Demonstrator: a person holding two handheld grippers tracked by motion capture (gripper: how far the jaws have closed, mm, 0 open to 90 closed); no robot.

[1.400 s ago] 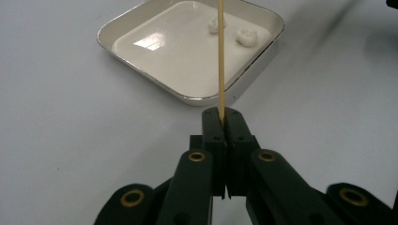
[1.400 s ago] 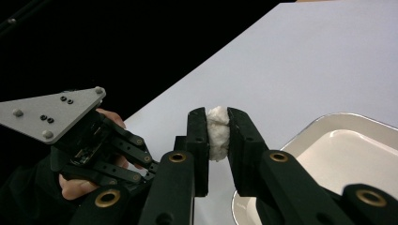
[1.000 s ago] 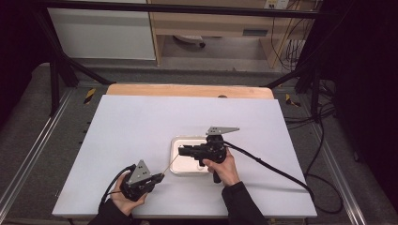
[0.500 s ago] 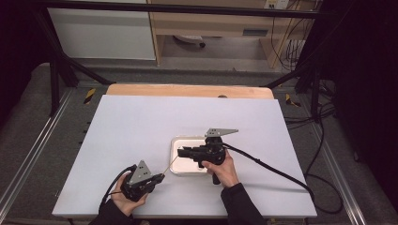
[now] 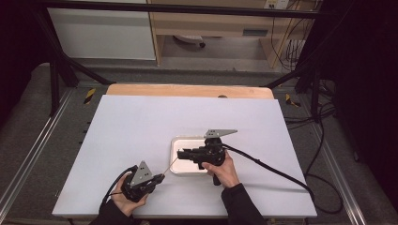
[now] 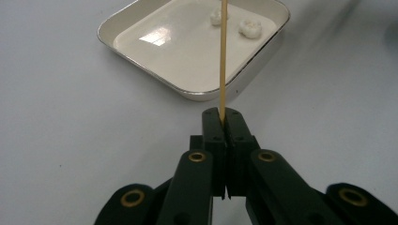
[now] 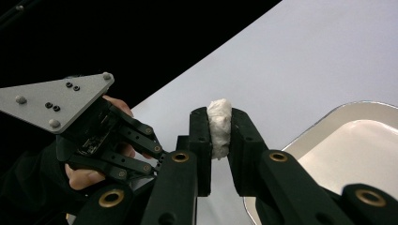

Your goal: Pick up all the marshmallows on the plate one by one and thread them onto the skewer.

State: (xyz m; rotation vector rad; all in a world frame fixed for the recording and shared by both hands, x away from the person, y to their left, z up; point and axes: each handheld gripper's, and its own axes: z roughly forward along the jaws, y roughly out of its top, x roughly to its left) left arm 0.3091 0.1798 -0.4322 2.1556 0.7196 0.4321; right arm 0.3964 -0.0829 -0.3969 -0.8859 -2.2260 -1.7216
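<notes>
While both hands work at the near edge: values below
Left gripper (image 6: 223, 123): jaws clamped on a thin wooden skewer (image 6: 223, 56); the stick points toward the tray (image 6: 141, 21)
Right gripper (image 7: 219, 131): jaws pinching a white lump (image 7: 219, 124); held above the tray's near-left part in the high view
Tray: white, shallow, on the white table (image 5: 141, 126); two more white lumps (image 6: 248, 27) lie inside
Skewer tip: over the tray; contact with the lumps cannot be told
</notes>
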